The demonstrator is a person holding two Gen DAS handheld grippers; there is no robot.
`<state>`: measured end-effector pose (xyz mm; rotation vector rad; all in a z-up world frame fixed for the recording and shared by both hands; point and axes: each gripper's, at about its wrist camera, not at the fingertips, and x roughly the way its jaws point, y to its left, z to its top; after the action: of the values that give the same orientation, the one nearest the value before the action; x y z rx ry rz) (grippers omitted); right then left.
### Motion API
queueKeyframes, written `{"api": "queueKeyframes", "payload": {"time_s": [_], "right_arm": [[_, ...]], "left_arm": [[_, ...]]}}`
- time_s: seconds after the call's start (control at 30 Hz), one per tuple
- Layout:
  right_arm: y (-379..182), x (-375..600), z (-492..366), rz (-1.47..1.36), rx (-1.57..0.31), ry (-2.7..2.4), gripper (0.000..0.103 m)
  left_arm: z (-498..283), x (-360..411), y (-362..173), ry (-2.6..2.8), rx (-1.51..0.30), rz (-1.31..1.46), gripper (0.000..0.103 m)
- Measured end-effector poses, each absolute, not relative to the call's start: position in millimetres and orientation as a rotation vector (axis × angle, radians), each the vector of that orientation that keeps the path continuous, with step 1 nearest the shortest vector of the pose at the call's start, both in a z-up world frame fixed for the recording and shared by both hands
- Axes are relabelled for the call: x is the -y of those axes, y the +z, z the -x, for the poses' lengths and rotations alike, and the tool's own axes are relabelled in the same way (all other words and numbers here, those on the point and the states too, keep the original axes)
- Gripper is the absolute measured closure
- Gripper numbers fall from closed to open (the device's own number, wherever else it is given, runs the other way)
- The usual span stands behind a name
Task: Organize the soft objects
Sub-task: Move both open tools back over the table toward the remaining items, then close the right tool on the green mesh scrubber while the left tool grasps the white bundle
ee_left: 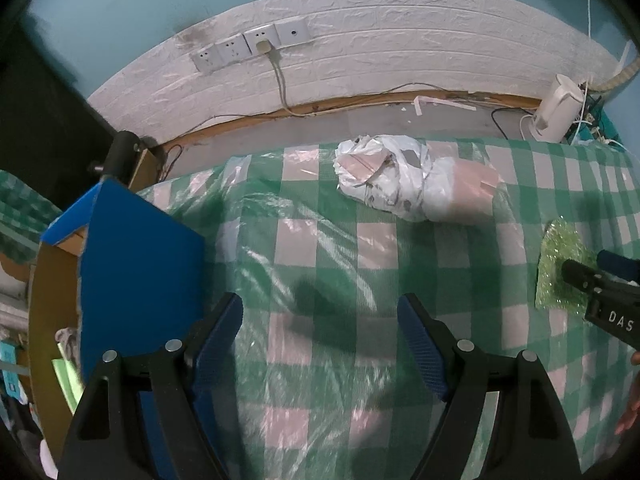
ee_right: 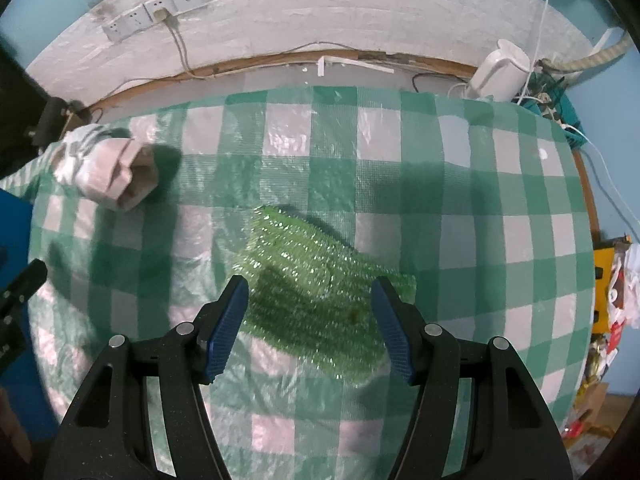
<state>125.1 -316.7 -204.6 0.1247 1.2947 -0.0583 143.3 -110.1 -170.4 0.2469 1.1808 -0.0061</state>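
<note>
I count one green bubble-wrap sheet under my released right gripper, one wrapped bundle beyond my released left gripper.

A blue wall carries a band of white brick panel with a row of sockets, one holding a plug. Grey floor runs below. A green-checked cloth under clear plastic covers the table.
</note>
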Motion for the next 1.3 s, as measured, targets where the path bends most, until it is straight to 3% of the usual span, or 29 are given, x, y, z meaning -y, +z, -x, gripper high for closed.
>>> {"api": "queueKeyframes", "payload": {"time_s": [0.4, 0.43, 0.5, 0.53, 1.3], "right_arm": [[-218.5, 312.0, -124.4, -0.069, -1.296, -0.051, 0.041], [-218.2, 311.5, -124.1, -0.066, -1.292, -0.045, 0.047], [-215.8, 309.4, -124.7, -0.049, -1.281, -0.032, 0.072], [-215.2, 308.2, -125.7, -0.042, -1.281, -0.03, 0.093], [-195.6, 307.4, -132.5, -0.04, -1.247, -0.004, 0.093]], "left_arm": [[-167.7, 108.4, -182.7, -0.014, -1.231, -0.168, 0.022], [-169.6, 110.4, -182.2, -0.018, -1.235, -0.169, 0.022], [-172.6, 113.7, -179.9, -0.03, -1.237, -0.159, 0.022], [-173.8, 115.0, -178.9, -0.033, -1.234, -0.154, 0.022], [-236.3, 133.7, -183.4, 0.081, -1.266, 0.078, 0.022]]}}
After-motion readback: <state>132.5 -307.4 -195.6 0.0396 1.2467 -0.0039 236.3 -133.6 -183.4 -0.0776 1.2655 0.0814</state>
